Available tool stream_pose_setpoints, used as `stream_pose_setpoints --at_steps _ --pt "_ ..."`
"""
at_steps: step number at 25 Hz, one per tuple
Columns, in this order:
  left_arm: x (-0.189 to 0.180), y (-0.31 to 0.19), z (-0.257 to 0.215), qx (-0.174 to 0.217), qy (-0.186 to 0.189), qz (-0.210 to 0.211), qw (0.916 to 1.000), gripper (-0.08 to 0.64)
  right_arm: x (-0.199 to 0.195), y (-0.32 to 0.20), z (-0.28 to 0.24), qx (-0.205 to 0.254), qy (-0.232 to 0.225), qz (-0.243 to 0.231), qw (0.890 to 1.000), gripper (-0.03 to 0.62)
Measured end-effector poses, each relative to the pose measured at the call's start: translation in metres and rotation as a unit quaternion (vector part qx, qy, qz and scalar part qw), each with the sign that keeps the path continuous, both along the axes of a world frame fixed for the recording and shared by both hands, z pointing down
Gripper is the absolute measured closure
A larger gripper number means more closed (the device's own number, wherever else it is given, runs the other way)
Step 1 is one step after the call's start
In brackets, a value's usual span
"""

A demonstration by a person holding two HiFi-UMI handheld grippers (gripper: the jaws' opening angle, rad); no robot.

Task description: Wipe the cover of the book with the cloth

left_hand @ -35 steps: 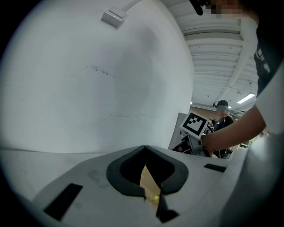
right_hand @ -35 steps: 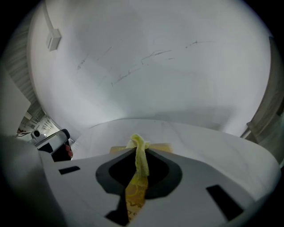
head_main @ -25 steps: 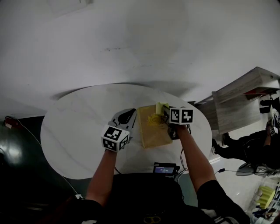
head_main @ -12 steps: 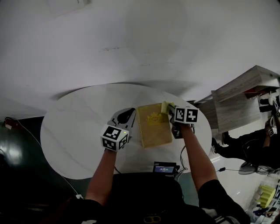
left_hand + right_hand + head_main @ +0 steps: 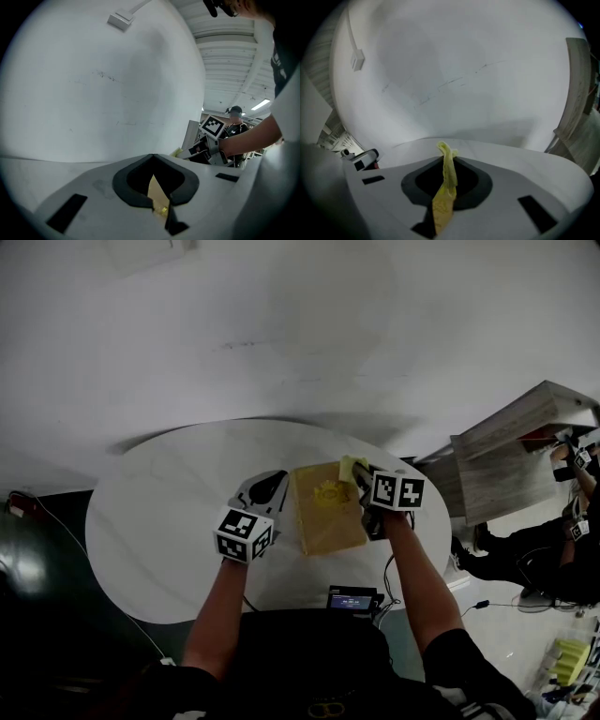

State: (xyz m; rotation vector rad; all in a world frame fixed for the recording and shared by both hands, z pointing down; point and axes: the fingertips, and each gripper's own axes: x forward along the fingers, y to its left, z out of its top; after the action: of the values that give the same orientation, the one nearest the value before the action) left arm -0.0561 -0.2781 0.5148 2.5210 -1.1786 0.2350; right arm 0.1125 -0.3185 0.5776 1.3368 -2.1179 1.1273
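Nearest the person, a small device with a lit screen [image 5: 352,600] sits at the 6 o'clock edge of the round white table [image 5: 169,512], between the 2 forearms. Just past it the tan book [image 5: 328,518] lies near the table's middle, its cover up, with a yellow design toward its far end. The left gripper [image 5: 274,486] sits at the book's 9 o'clock side, right against that edge. In the left gripper view its jaws are drawn together, and the slit between them holds a tan sliver with a yellow speck, the colour of the book's cover. The right gripper [image 5: 360,481] is at the book's 2 o'clock corner, jaws pressed on the yellow cloth [image 5: 349,468]. In the right gripper view the cloth stands up as a crumpled strip from between the pads. In the head view the cloth's free end rests over the book's far right corner. Beyond the table rises a plain pale wall [image 5: 300,334]. A wooden shelf unit [image 5: 511,465] stands off the table at 3 o'clock.
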Motion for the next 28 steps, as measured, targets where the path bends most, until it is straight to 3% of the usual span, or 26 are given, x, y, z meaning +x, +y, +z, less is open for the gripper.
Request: stream_pose_setpoints --at_steps 8,14,28 --pt "-0.002 0.002 0.001 -0.001 0.000 -0.002 1.0000 0.551 -0.057 0.016 -0.020 0.009 -0.038 -0.075 0.996 0.505" --pt "-0.005 0.005 0.002 -0.002 0.001 -0.004 1.0000 0.551 -0.089 0.036 -0.008 -0.020 -0.050 -0.119 0.991 0.505" --pt "-0.010 0.005 0.001 -0.001 0.001 -0.013 0.9999 0.551 -0.110 0.053 0.022 -0.059 -0.037 -0.137 0.988 0.505"
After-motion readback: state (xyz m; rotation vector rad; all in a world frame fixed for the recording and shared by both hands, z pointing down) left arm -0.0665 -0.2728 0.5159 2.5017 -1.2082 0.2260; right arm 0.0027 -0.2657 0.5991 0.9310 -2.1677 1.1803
